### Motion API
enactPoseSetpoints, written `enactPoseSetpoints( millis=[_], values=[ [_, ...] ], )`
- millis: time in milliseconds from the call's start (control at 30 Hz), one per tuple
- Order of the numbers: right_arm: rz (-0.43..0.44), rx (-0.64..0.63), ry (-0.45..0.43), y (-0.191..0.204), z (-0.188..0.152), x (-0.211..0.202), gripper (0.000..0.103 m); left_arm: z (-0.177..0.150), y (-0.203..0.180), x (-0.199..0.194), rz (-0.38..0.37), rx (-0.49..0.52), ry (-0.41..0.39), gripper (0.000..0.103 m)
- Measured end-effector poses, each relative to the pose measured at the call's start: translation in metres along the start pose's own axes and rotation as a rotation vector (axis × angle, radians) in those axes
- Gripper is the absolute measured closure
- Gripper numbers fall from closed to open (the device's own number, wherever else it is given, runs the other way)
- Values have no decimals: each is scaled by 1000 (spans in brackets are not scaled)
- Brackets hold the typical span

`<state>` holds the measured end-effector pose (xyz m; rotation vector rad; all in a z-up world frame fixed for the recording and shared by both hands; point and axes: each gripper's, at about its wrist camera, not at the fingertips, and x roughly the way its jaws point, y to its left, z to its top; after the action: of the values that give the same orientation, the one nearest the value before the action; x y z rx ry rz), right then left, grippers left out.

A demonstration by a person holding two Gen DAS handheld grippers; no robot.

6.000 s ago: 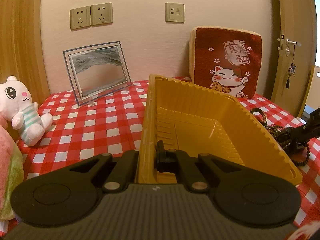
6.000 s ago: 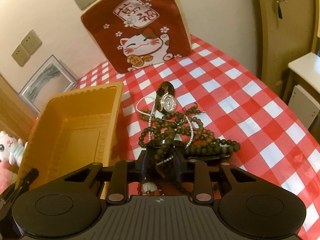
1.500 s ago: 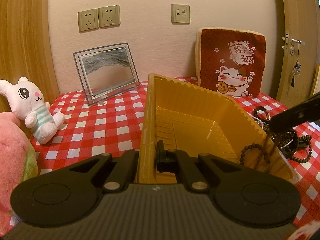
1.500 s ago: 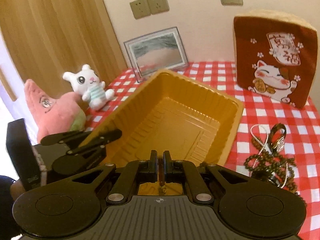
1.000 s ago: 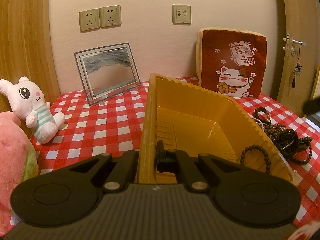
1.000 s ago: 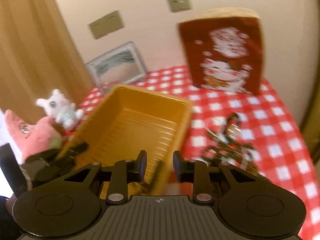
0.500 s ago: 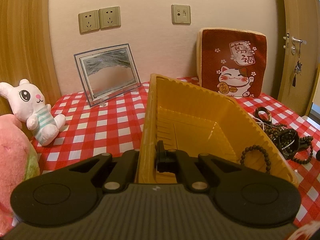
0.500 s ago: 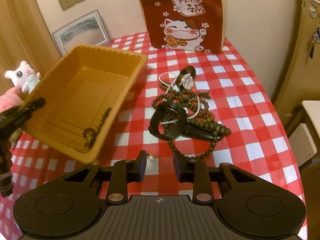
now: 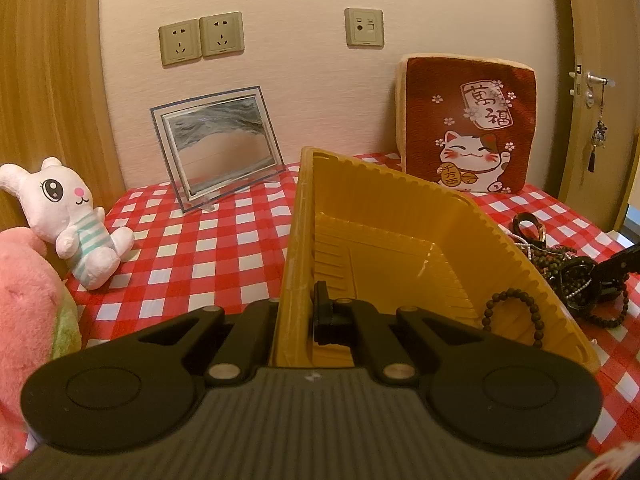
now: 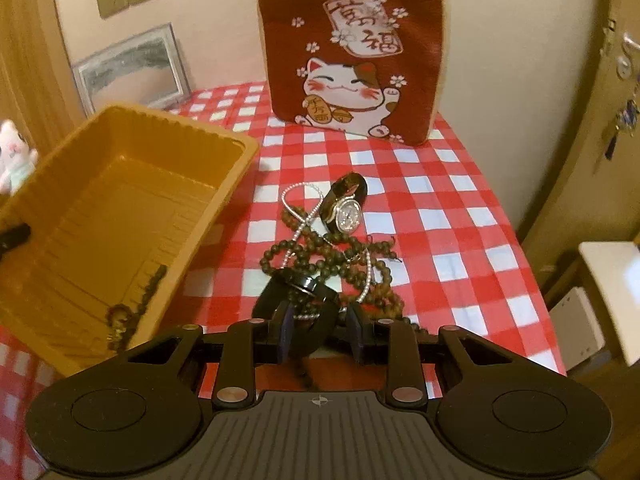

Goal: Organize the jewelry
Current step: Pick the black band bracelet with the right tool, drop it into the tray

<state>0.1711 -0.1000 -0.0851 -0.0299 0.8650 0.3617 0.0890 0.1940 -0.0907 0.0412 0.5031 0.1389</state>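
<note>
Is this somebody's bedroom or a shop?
Probably a room in a home, maybe a bedroom: a bunny plush, a lucky-cat cushion and a door with keys surround the checkered table.

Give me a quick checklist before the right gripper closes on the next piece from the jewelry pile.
1. Left gripper shut on the yellow plastic tray wall, tray tilted: ok.
2. Dark beaded bracelet already inside the tray: ok.
3. Right gripper jaws open: ok.
4. Black glossy bangle between the jaws: ok.
5. Bangle free of the brown bead strands and silver chain: not ok, tangled.
6. Silver-faced wristwatch outside the jaws: ok.
</note>
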Motion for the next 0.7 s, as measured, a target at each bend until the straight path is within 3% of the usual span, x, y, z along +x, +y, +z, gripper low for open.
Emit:
enactPoseSetpoints(
  millis=[267,333,533,700],
  values=[
    [-14,-26,15,2,1,20,74,0,0,0,0,-1,0,101],
    [-21,-25,28,1,2,24,86,0,1,0,0,1,0,101],
    [-2,-2,17,-3,3,22,98,0,0,0,1,2,1,101],
    [37,44,-8,-7,8,10,99,0,0,0,2,1,1,101]
  ],
)
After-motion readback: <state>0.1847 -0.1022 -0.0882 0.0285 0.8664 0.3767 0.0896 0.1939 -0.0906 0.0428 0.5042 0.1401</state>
